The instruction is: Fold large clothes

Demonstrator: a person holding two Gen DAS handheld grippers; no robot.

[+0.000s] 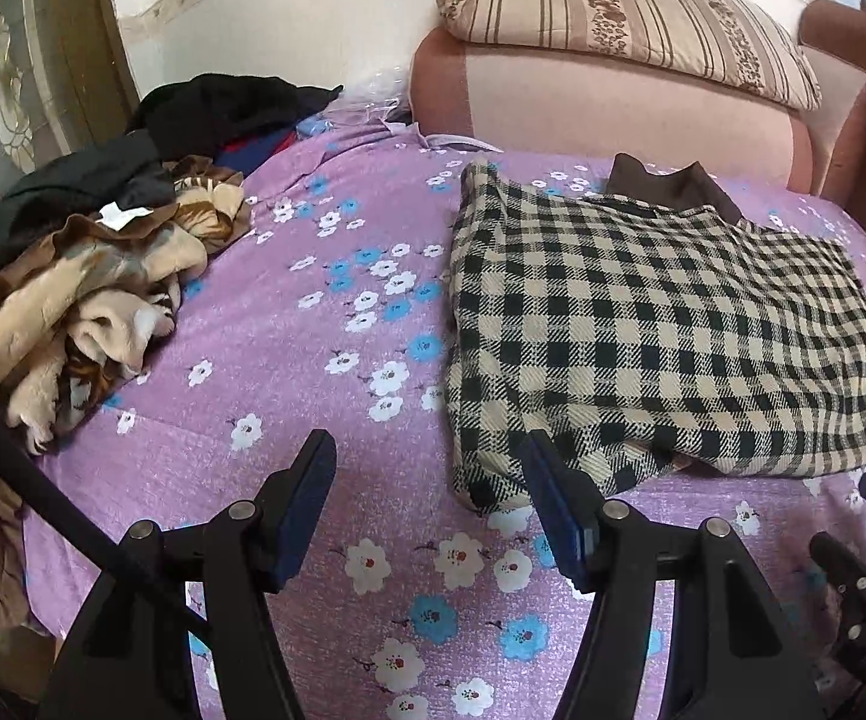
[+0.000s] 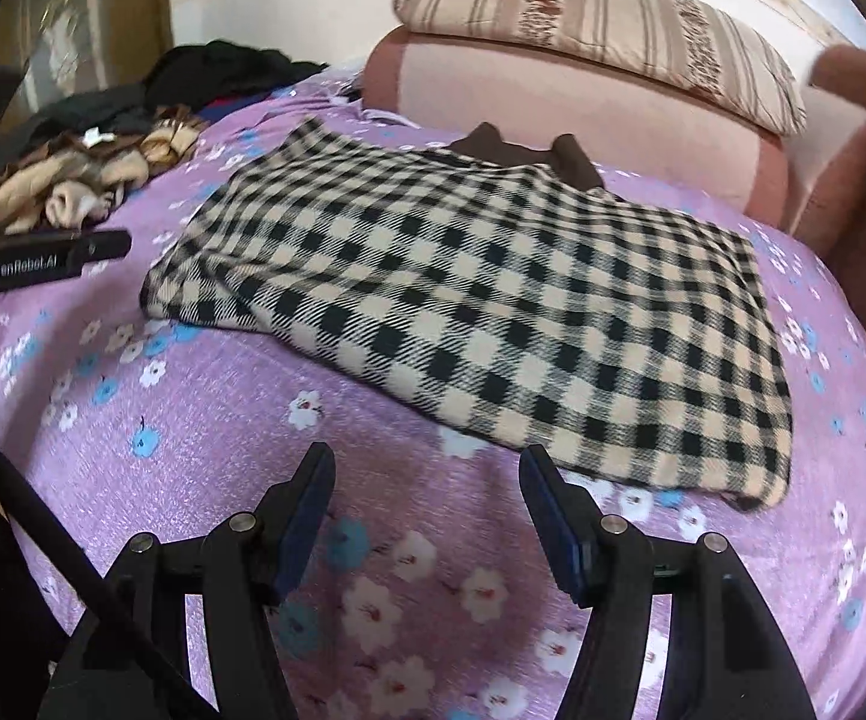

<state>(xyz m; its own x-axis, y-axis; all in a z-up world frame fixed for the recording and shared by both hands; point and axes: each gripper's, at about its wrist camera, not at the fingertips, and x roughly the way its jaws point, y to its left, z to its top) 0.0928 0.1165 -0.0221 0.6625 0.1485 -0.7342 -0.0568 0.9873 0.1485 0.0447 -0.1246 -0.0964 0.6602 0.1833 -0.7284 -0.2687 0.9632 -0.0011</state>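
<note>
A beige-and-black checked garment [image 1: 661, 330] with a brown collar [image 1: 673, 186] lies folded flat on the purple flowered bedsheet [image 1: 312, 372]. It also shows in the right wrist view [image 2: 493, 300]. My left gripper [image 1: 426, 462] is open and empty, just above the sheet at the garment's near left corner. My right gripper [image 2: 426, 474] is open and empty, above the sheet in front of the garment's near edge. Part of the right gripper shows at the lower right of the left wrist view [image 1: 859, 564]. The left gripper shows at the left of the right wrist view [image 2: 42, 261].
A heap of brown, beige and black clothes [image 1: 90, 276] lies at the bed's left side, also in the right wrist view [image 2: 72, 180]. A pink headboard [image 1: 613, 102] with a striped pillow [image 1: 631, 18] on top stands behind the bed. A black cable [image 1: 42, 492] crosses the lower left.
</note>
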